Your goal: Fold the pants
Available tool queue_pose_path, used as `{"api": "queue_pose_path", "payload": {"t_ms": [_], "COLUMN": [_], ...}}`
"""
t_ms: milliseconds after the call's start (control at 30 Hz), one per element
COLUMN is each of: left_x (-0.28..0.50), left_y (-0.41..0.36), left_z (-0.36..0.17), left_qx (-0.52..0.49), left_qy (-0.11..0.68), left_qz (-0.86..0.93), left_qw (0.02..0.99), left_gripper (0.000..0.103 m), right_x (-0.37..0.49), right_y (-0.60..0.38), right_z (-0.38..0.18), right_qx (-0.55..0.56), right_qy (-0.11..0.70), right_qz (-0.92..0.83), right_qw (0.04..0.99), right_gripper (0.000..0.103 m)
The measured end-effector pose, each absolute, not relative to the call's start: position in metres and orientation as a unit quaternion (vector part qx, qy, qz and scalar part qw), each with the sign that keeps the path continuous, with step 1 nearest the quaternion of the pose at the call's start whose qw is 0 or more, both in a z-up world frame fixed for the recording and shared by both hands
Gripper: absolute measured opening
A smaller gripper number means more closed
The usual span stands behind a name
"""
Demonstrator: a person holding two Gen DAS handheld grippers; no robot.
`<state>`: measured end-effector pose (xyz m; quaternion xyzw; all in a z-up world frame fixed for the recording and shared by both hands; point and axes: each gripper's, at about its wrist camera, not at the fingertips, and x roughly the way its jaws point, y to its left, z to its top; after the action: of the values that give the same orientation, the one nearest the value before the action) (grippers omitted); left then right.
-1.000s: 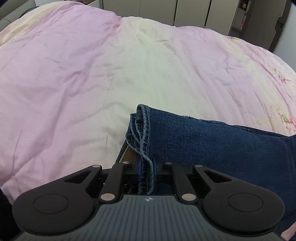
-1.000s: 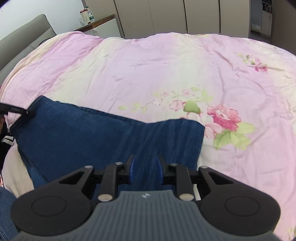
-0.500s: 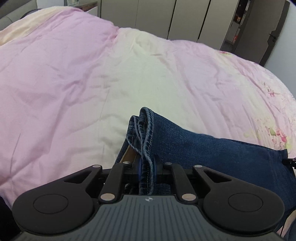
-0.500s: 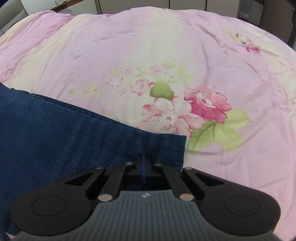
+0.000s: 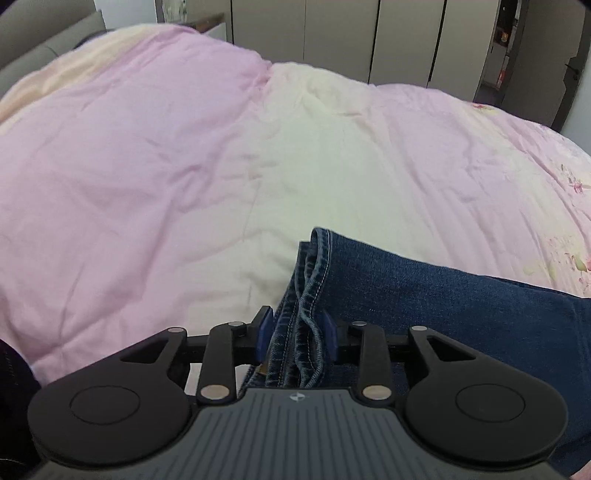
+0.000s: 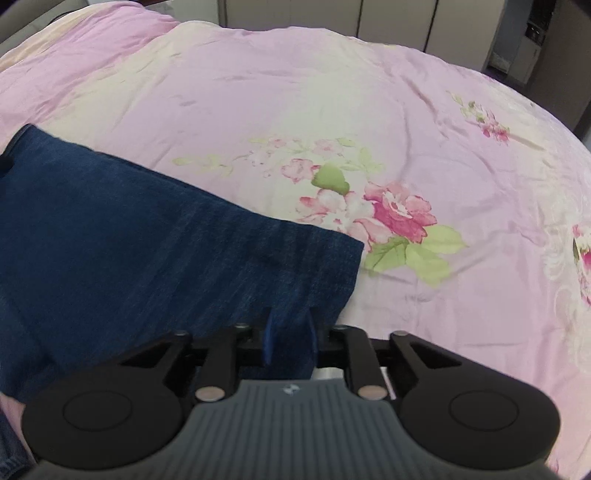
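Note:
Dark blue denim pants lie folded on the bed, stretching right from my left gripper. My left gripper stands partly open around the stacked stitched hems, the blue pads beside the cloth with small gaps. In the right wrist view the pants spread to the left, and my right gripper stands open over their folded right end, with denim between the pads.
A pink and cream duvet with a rose print covers the bed. Grey wardrobe doors stand behind it. A grey headboard is at the far left.
Both grippers were shut on the denim half a second ago and have opened. The pants have come down flat on the duvet.

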<state>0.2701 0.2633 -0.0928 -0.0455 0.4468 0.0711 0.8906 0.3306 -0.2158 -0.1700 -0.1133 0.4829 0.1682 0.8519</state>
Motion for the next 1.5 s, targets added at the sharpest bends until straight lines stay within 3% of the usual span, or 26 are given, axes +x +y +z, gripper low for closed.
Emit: {"api": "queue_pose_path", "payload": {"t_ms": [167, 233, 367, 467, 600, 800, 1033, 1200, 1300, 1500], "left_x": [0.235, 0.223, 0.216, 0.220, 0.233, 0.240, 0.213, 0.205, 0.205, 0.222], "left_y": [0.248, 0.238, 0.230, 0.243, 0.259, 0.248, 0.233, 0.187, 0.157, 0.117], "left_z": [-0.061, -0.064, -0.091, -0.119, -0.145, -0.138, -0.068, -0.030, -0.019, -0.036], "left_qx": [-0.031, -0.012, 0.019, 0.006, -0.033, 0.018, 0.071, 0.135, 0.170, 0.179], "left_qy": [0.433, 0.441, 0.467, 0.487, 0.501, 0.514, 0.481, 0.457, 0.442, 0.459], "left_qz": [0.028, 0.018, 0.028, 0.055, 0.065, 0.071, 0.030, -0.030, -0.065, -0.138], "left_qw": [0.900, 0.897, 0.884, 0.871, 0.862, 0.855, 0.873, 0.879, 0.879, 0.859], "left_gripper": [0.036, 0.026, 0.019, 0.006, 0.006, 0.006, 0.019, 0.023, 0.028, 0.028], "right_x": [0.278, 0.258, 0.233, 0.232, 0.237, 0.239, 0.238, 0.257, 0.264, 0.272], "right_y": [-0.212, -0.208, -0.206, -0.206, -0.203, -0.199, -0.221, -0.256, -0.273, -0.291], "right_z": [-0.151, -0.152, -0.168, -0.191, -0.202, -0.206, -0.174, -0.163, -0.167, -0.188], "right_qx": [-0.092, -0.087, -0.080, -0.073, -0.075, -0.089, -0.061, 0.026, 0.080, 0.170], "right_qy": [0.477, 0.479, 0.492, 0.517, 0.530, 0.536, 0.518, 0.519, 0.523, 0.534], "right_qz": [0.190, 0.192, 0.184, 0.169, 0.168, 0.174, 0.196, 0.169, 0.151, 0.132], "right_qw": [0.853, 0.852, 0.847, 0.836, 0.828, 0.821, 0.830, 0.837, 0.835, 0.817], "right_gripper": [0.027, 0.026, 0.026, 0.026, 0.026, 0.027, 0.056, 0.061, 0.070, 0.070]}}
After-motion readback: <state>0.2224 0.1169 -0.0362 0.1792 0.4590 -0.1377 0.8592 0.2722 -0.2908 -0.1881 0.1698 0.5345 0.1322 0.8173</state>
